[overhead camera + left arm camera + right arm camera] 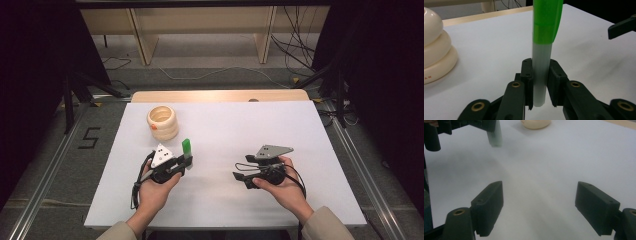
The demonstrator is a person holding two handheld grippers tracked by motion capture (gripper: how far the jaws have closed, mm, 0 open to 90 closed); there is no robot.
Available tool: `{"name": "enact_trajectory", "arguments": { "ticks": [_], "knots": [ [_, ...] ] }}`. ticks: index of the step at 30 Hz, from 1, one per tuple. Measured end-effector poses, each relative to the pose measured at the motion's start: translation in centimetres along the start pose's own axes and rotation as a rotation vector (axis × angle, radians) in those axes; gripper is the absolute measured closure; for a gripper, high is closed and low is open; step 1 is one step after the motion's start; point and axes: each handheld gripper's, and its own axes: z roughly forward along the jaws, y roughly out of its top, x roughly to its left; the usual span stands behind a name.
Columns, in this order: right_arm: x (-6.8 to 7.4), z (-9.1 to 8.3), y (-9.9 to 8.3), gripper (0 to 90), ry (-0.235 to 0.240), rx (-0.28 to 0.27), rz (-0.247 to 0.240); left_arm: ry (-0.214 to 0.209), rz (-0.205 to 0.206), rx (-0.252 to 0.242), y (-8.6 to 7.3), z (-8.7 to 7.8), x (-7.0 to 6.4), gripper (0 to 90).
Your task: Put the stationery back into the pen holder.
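two grippers at work: over the white foam-topped table, one loaded, one empty.
landmark: cream ribbed ring-shaped holder, hollow in the middle, standing on the table's far left part.
left gripper: just nearer the person than the holder and a little to its right; jaws pressed onto the lower frosted end of the tube.
right gripper: well apart from the holder, far to its right and nearer the person; jaws spread wide with nothing between them.
tube: translucent white plastic tube with a bright green cap, held upright, its foot at or just above the table, near the holder but not touching it.
risk, slip: the pinch sits low on a smooth round wall, so the tall capped end could lever it askew or let it slide down.
risk, holder: a tilted tube may catch the rim and nudge the light rings sideways.
risk, cap: pulling on it with the other gripper could twist the tube out of the pinch.
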Motion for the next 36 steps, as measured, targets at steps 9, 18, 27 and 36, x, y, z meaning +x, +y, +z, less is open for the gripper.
{"name": "enact_trajectory", "arguments": {
  "ticks": [9, 18, 27, 36],
  "knots": [
    [-0.6, -0.9, -1.6, 21.8, -0.004, 0.023, 0.02, 0.015, 0.002, -0.002, 0.1, -0.2, 0.5, 76.8],
    [-0.9, -1.6, -2.9, 21.3, -0.012, 0.041, 0.021, 0.025, -0.001, -0.009, 0.4, -0.5, 1.0, 76.9],
    [-1.1, -2.5, -4.2, 21.2, -0.025, 0.049, 0.036, 0.06, 0.007, -0.026, 1.0, -0.7, 1.9, 76.8],
    [-1.3, -3.1, -5.0, 21.0, -0.035, 0.042, 0.052, 0.083, 0.001, -0.041, 1.3, -0.7, 2.8, 76.9]
  ]
}}
